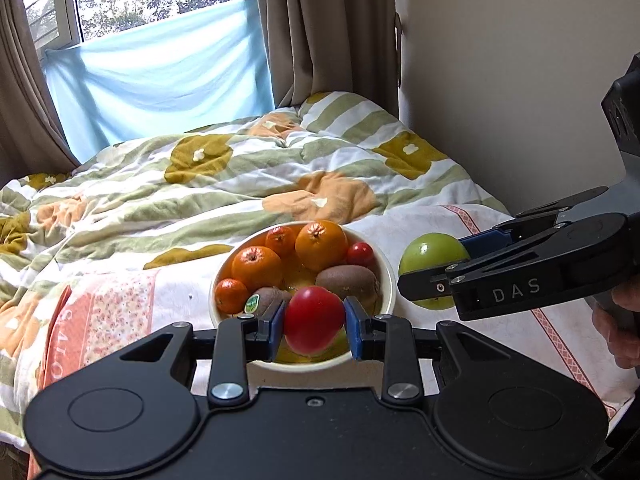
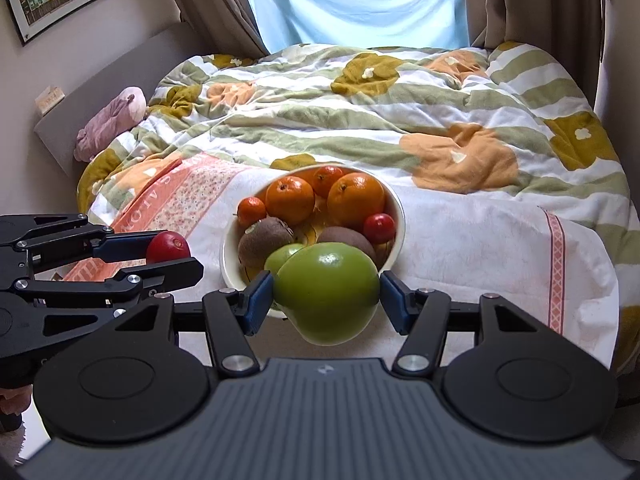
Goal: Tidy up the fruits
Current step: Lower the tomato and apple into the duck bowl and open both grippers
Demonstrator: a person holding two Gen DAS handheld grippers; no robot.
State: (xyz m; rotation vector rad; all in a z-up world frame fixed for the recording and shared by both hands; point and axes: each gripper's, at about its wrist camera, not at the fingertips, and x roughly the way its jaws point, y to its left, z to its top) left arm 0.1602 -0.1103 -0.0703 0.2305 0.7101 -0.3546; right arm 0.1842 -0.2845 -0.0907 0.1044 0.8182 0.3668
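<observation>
A white bowl [image 1: 388, 276] [image 2: 398, 216] stands on a towel on the bed and holds several oranges [image 1: 321, 245] [image 2: 355, 199], two kiwis [image 1: 347, 281] [image 2: 265, 241], a small red fruit [image 1: 360, 254] [image 2: 379, 227] and a green fruit [image 2: 282, 258]. My left gripper [image 1: 314, 326] [image 2: 170, 248] is shut on a red apple [image 1: 314, 324] [image 2: 168, 246] just above the bowl's near rim. My right gripper [image 2: 326, 300] [image 1: 432, 268] is shut on a green apple [image 2: 326, 298] [image 1: 432, 254], held to the right of the bowl.
The bowl rests on a white and pink towel [image 2: 480, 248] [image 1: 120, 300] spread over a flowered quilt [image 1: 240, 176] [image 2: 400, 100]. A wall [image 1: 520, 80] is on the right. A pink plush toy [image 2: 112, 120] lies by the headboard.
</observation>
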